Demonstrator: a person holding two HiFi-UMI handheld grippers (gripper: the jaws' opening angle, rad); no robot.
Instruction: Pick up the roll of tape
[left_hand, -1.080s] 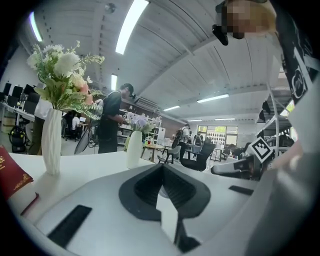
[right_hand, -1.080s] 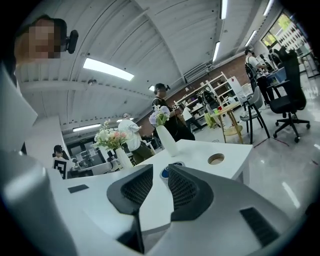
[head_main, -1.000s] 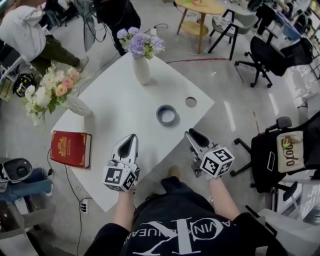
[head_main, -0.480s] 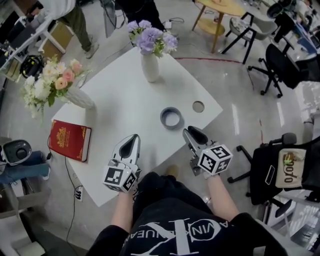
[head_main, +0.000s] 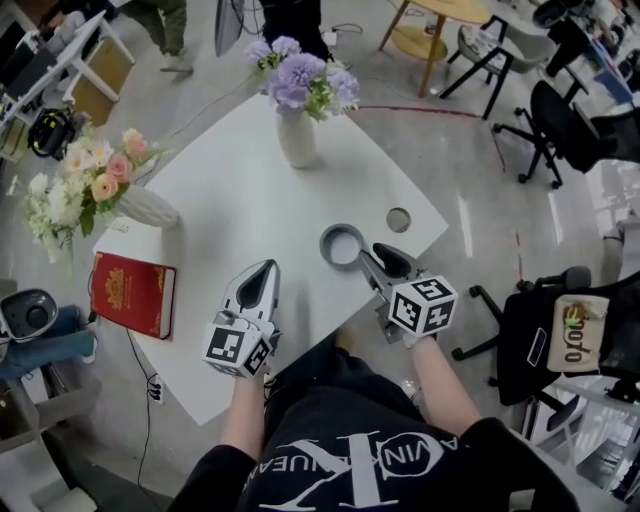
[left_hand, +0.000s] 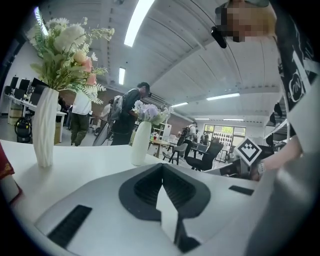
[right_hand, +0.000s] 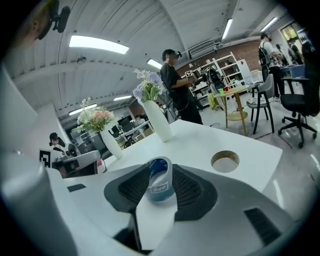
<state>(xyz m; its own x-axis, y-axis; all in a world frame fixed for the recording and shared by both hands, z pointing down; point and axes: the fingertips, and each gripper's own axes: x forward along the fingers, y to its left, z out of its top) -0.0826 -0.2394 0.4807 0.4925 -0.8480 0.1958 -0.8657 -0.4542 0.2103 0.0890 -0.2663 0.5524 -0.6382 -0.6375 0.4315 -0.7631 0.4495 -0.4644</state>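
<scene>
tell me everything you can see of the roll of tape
A grey roll of tape with a blue-printed inner core and open centre lies flat on the white table, near its round hole. The right tongs, jaws just opened wider, straddle its near edge without visibly gripping it.

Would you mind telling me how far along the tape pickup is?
Done: the right gripper is lined up, its jaws have just been opening, with the grey roll of tape between their tips. In hand: nothing gripped yet; the roll lies flat on the white table. Left: close on it and lift.
</scene>
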